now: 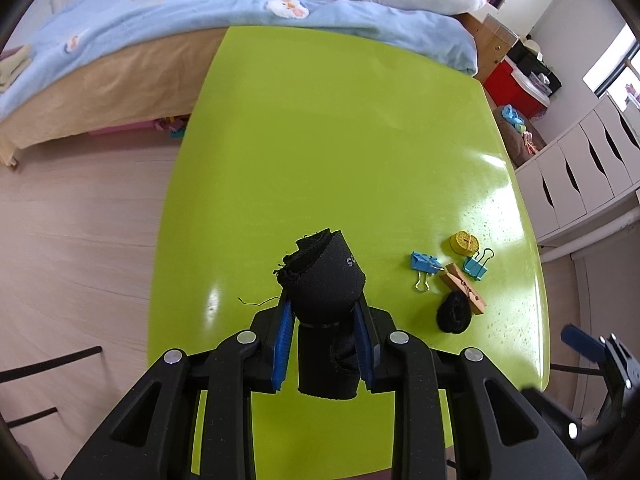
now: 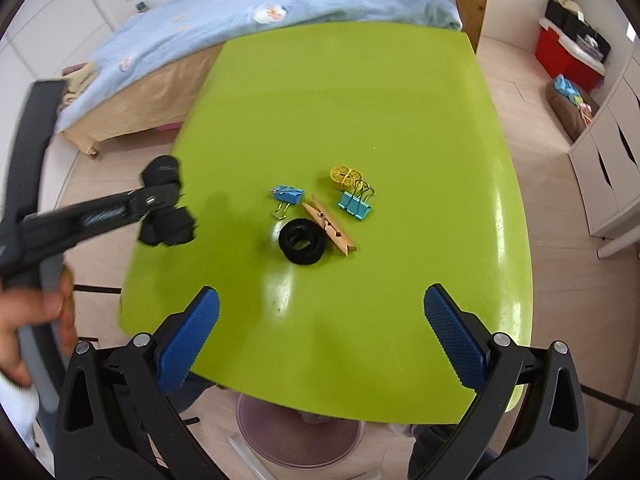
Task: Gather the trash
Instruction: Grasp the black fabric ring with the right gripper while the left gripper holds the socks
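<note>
Left wrist view: my left gripper, lower centre, is clamped on a frayed black fabric strap roll above the glossy lime-green table. Right wrist view: my right gripper stands wide open, empty; a black fuzzy ring lies mid-frame beside a wooden clothespin.

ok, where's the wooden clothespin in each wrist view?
Left wrist: clothespin at lower right, right of the left gripper, its near end over the black ring.
Right wrist: clothespin near centre, just right of the black ring, beyond the open right gripper.
Shared landmark: the yellow roll just beyond the clips on the green table.
</note>
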